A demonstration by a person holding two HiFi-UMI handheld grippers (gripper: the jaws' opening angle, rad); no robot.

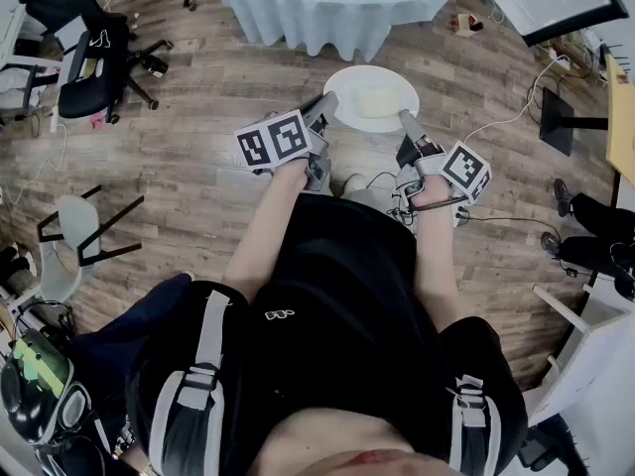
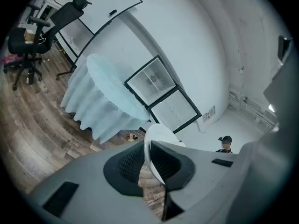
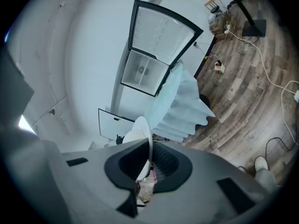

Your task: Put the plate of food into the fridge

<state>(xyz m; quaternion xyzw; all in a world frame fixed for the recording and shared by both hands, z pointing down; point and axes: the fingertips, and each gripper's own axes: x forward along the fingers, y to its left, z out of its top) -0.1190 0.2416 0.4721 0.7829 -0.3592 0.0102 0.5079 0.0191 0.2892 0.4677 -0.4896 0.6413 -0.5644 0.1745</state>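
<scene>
Plate (image 1: 343, 83) of pale food (image 1: 370, 101) hangs clamped at opposite rims by left tool (image 1: 326, 104) and right tool (image 1: 406, 121).

Cloth-draped round table (image 1: 337, 8); black office chair (image 1: 94, 62); wood floor (image 1: 198, 167)

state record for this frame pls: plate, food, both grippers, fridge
plate: white, carried in the air, roughly level
food: pale mound at the plate's middle
left gripper: jaws shut on plate's left rim
right gripper: jaws shut on plate's right rim
table: round, pale blue cloth, ahead of plate
fridge: glass-fronted, at the wall past the table; plate not yet inside
</scene>
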